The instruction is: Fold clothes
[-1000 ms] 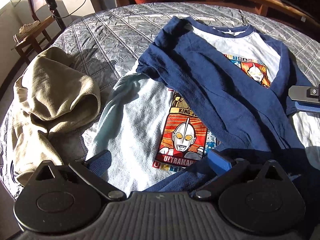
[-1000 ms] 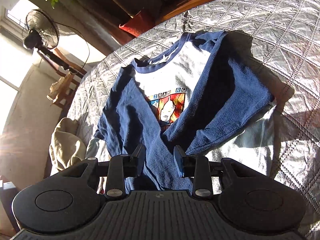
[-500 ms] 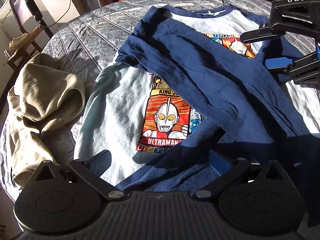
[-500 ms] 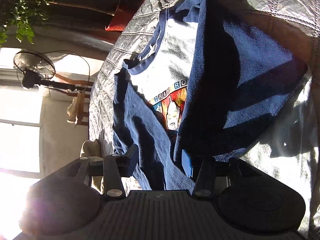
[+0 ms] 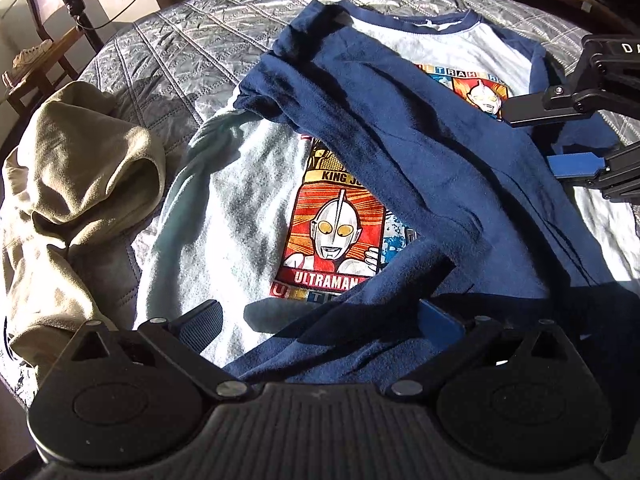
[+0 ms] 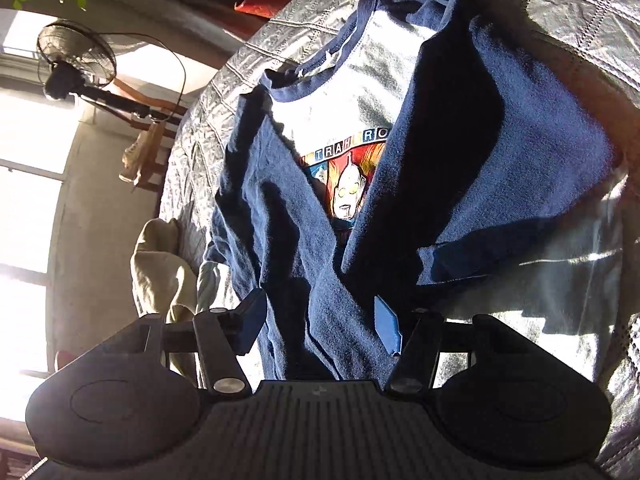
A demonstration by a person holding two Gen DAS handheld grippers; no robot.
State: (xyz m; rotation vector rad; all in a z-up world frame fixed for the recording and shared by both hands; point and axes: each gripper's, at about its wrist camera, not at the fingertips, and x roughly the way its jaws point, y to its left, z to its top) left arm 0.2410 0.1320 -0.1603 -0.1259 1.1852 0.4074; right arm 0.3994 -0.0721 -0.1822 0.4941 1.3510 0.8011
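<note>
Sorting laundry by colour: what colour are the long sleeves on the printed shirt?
Navy blue sleeves, clearest in the left wrist view.

My left wrist camera looks steeply down, close over the shirt (image 5: 248,200); my right views it (image 6: 360,92) from the side.

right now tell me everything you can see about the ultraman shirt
The Ultraman shirt is a long-sleeved raglan top, pale grey body with navy sleeves and navy collar, in a soft knit. It lies face up on the quilted bedspread, collar away from the left wrist camera, with both sleeves folded across the chest so they partly cover the red and orange print. The khaki garment lies beside one edge. The left gripper and right gripper stand open over the crossed sleeves, neither pinching cloth.
</note>
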